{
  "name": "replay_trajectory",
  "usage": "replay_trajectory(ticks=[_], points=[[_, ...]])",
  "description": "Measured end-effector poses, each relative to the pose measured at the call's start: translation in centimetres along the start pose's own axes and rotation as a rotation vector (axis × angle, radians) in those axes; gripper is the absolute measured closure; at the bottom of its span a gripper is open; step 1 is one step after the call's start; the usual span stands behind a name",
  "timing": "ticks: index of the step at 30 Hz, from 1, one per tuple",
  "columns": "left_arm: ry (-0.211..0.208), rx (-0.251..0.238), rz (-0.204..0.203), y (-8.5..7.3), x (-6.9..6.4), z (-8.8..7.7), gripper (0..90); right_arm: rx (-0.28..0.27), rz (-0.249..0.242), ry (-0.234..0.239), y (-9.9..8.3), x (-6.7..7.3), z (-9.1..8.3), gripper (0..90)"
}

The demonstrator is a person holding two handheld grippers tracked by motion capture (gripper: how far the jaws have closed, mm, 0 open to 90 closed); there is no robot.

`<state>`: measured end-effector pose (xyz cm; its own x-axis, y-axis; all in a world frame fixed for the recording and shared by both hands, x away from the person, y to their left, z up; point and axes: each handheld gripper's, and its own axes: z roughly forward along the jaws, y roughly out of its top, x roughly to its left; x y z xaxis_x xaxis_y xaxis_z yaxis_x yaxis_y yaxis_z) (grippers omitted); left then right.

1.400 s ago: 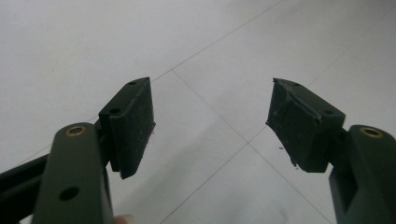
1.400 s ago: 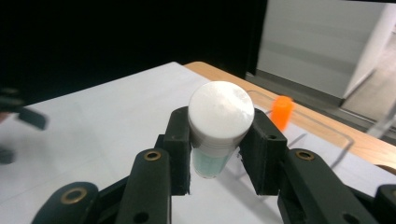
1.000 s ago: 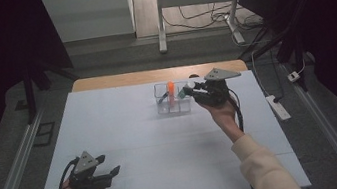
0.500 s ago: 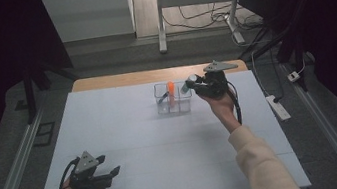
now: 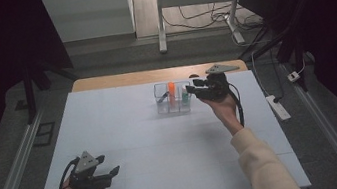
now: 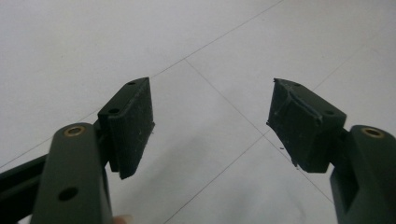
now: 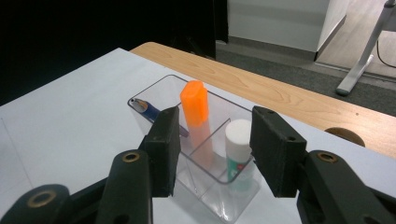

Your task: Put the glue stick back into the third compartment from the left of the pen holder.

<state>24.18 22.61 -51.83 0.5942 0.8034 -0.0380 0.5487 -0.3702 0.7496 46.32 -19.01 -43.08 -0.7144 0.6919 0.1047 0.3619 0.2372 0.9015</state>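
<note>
Standing upright, long axis vertical, the white-capped bottle (image 7: 238, 154) sits lower centre in the clear organizer (image 7: 159, 88); its label is unreadable. Right gripper (image 7: 212, 149) jaws, just opening, straddle it untouched. Left gripper (image 5: 98, 173) gapes lower left.

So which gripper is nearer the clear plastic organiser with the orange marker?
Right. The right gripper hovers at the clear plastic organiser, jaws open just over its near end. The left gripper rests far off by the table's near left edge.

Right hand-held gripper (image 5: 191, 89) raised, arm outstretched, jaws just opening, nothing gripped; left hand-held gripper (image 5: 112, 172) low, agape.
</note>
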Motion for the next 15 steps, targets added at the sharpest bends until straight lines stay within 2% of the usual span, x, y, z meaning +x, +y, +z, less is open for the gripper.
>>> replay_trajectory(ticks=[9,15], points=[[0.001,0.001,-0.001,0.0,0.1,0.0,30.5,0.029,-0.025,0.025,-1.7,0.4,-1.3,50.2],[-0.001,0.003,-0.001,0.0,0.1,0.1,30.4,0.037,-0.037,0.049,-3.3,0.8,-2.7,49.2]])
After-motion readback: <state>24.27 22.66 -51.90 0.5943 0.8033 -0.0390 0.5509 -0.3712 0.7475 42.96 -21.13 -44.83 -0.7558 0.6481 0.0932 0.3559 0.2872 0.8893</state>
